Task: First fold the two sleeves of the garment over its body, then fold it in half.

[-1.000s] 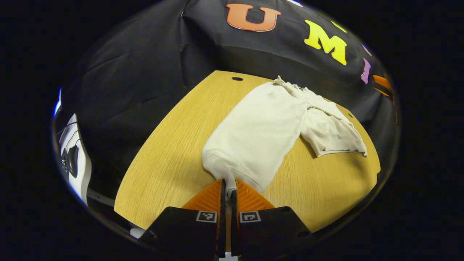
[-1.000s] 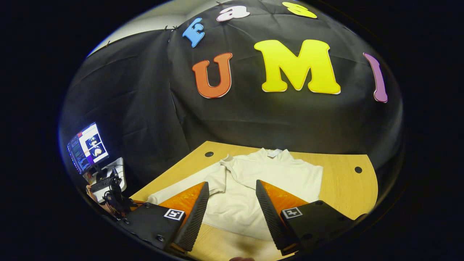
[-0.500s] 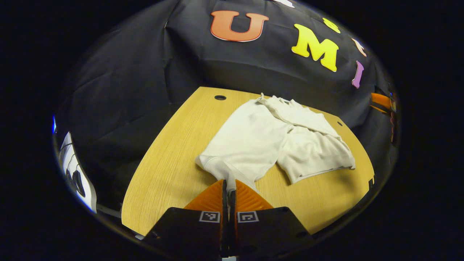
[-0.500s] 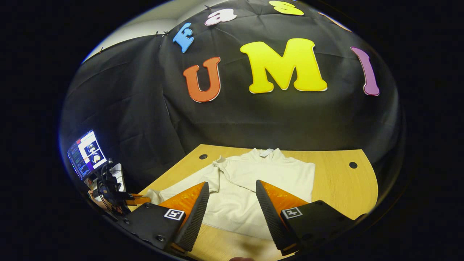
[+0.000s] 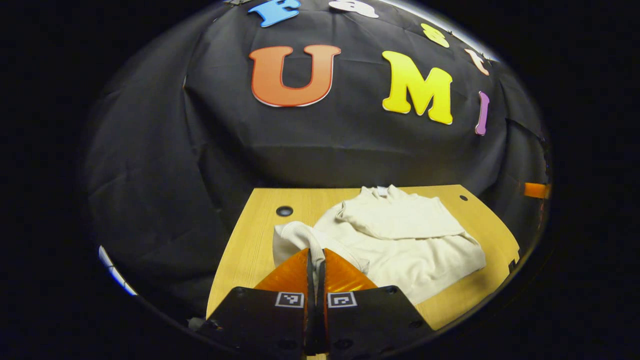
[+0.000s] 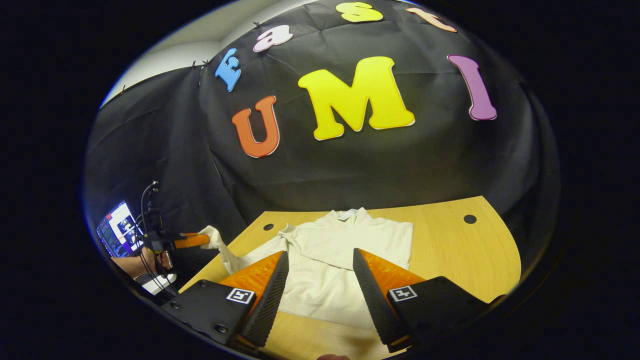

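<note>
Since a second ago we have lifted the left sleeve (image 5: 300, 235) off the worktop (image 5: 240, 250) and swung it up and inward toward the body of the garment (image 5: 400, 245); earlier it lay stretched flat toward us on the wood, and now its ribbed cuff arches up just ahead of our left gripper (image 5: 315, 260). The left gripper view has tipped upward with the move, so more of the booth wall shows than before.

Going left to right in the left gripper view: the bare wood with a round hole (image 5: 284, 211), then the raised cuff, then the cream garment lying on the worktop with the other sleeve already folded across its chest. Our left gripper's fingers are pressed together with the cuff fabric pinched between them.

In the right gripper view, at the far left, a screen (image 6: 116, 235) glows beside a hand (image 6: 135, 264), and the left gripper (image 6: 197, 241) hangs above the worktop's (image 6: 450, 250) edge with the sleeve (image 6: 220, 245) trailing down from it to the garment (image 6: 345, 250), higher than half a second ago. The garment lies flat at the centre. Our right gripper (image 6: 320, 285) hovers over the near hem, fingers spread wide and holding nothing, much as before.
</note>
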`<state>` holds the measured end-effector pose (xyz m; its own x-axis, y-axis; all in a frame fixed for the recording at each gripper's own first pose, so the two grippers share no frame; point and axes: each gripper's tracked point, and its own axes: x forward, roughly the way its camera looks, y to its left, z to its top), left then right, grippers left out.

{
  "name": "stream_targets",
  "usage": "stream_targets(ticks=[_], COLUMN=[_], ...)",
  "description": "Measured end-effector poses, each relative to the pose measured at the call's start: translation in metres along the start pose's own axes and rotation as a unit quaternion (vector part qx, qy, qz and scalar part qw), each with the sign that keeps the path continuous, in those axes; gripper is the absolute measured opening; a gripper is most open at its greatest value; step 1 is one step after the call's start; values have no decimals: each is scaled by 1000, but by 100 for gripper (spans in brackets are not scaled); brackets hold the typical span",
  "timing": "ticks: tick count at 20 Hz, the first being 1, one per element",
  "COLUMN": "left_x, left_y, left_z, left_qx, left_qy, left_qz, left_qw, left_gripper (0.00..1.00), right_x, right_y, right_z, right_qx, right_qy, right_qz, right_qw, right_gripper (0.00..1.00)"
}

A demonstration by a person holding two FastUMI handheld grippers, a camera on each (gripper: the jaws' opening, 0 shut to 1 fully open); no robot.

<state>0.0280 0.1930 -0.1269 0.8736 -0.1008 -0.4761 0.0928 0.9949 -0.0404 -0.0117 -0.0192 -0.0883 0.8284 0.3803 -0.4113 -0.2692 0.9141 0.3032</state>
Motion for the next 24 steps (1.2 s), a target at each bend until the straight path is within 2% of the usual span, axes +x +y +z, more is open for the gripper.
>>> stream_targets(ticks=[4, 5, 6, 10, 15, 20, 24], left_x=[40, 48, 59, 99, 147, 193, 219], left_y=[-41, -57, -77, -168, -285, -357, -389], left_z=[75, 89, 102, 126, 116, 82, 55], left_qx=[41, 47, 54, 107, 143, 174, 170], left_qy=[-34, -43, -48, -53, -35, 5, 33], left_qz=[-45, -58, -74, -149, -230, -265, -279], left_qw=[998, 996, 995, 982, 962, 948, 945], left_gripper=[3, 3, 3, 3, 3, 4, 4], right_x=[-16, -20, -26, -44, -67, -83, -92], right_y=[-24, -28, -33, -53, -79, -103, -124], right_z=[4, 5, 6, 13, 10, 4, -1], right_qx=[5, 6, 4, -12, -16, -13, -8], right_qy=[-12, -15, -19, -33, -38, -29, -18], right_qz=[-20, -24, -28, -52, -92, -123, -144], right_qw=[1000, 1000, 999, 998, 995, 992, 989], right_gripper=[82, 80, 85, 86, 86, 86, 86])
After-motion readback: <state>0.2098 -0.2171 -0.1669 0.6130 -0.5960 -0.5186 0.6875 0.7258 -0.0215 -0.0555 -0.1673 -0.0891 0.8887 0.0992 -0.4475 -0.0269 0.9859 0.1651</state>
